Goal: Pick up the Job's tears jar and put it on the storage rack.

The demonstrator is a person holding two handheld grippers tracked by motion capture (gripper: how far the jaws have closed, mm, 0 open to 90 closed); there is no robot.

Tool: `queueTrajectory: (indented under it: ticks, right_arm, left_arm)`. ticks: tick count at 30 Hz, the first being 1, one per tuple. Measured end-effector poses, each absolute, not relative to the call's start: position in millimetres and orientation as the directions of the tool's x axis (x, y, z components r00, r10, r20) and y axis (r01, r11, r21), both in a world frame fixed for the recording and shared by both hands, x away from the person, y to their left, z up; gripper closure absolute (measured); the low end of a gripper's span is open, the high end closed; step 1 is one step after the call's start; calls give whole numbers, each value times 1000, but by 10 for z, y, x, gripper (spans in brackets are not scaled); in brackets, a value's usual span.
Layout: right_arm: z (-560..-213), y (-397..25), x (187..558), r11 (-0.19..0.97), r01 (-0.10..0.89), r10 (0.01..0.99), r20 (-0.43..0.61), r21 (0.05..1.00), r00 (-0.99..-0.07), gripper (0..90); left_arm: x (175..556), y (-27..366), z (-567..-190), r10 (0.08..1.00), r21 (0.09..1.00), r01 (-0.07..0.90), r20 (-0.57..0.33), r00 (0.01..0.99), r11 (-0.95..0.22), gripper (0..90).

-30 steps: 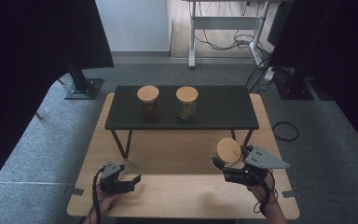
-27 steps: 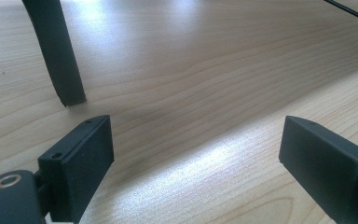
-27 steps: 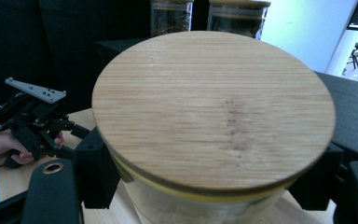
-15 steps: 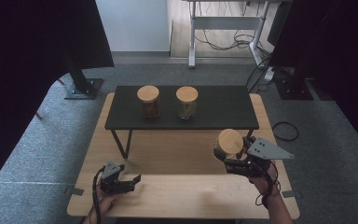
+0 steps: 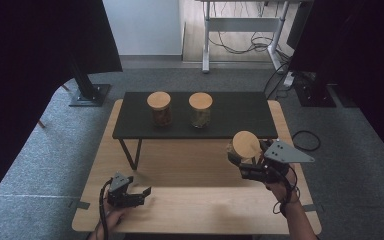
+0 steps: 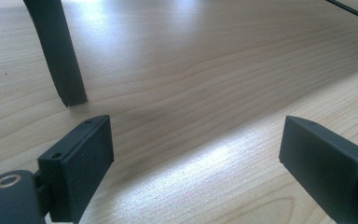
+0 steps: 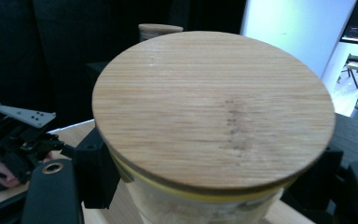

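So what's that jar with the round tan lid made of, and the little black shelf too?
The jar with the round tan lid, clamped in the right gripper, looks like clear glass: you can see through its wall. Its lid seems to be bamboo or wood, matte, with straight grain lines. The low black shelf has a smooth, matte dark top on thin legs, perhaps painted metal or wood; it's hard to tell.

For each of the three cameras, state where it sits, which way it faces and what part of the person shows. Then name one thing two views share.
High view: above the person's side, looking forward and down on the wooden table; both forearms show, the left claw open.
Left claw view: rides the left claw, facing bare tabletop and a shelf leg.
Right claw view: rides the right claw, shut on the jar; the other hand shows at left.
Shared: the held jar.
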State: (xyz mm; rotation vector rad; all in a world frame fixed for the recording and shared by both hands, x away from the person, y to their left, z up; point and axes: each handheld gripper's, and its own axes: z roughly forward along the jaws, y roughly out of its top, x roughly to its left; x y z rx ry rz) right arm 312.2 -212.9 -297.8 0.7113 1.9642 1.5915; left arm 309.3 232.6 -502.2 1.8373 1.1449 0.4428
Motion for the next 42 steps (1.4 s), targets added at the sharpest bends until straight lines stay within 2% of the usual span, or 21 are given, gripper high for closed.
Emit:
queueTrajectory:
  ticks: [22, 42]
  right_arm:
    - [-2839, -2094, 3488, 189, 99, 689, -60, 977, -722, 248]
    - [-2681, -2066, 3643, 198, 89, 697, -77, 976, -713, 248]
  left_arm:
    - [3091, 2324, -5021, 851, 834, 526, -147, 505, -168, 88]
    - [3093, 2323, -5021, 850, 833, 527, -146, 506, -171, 89]
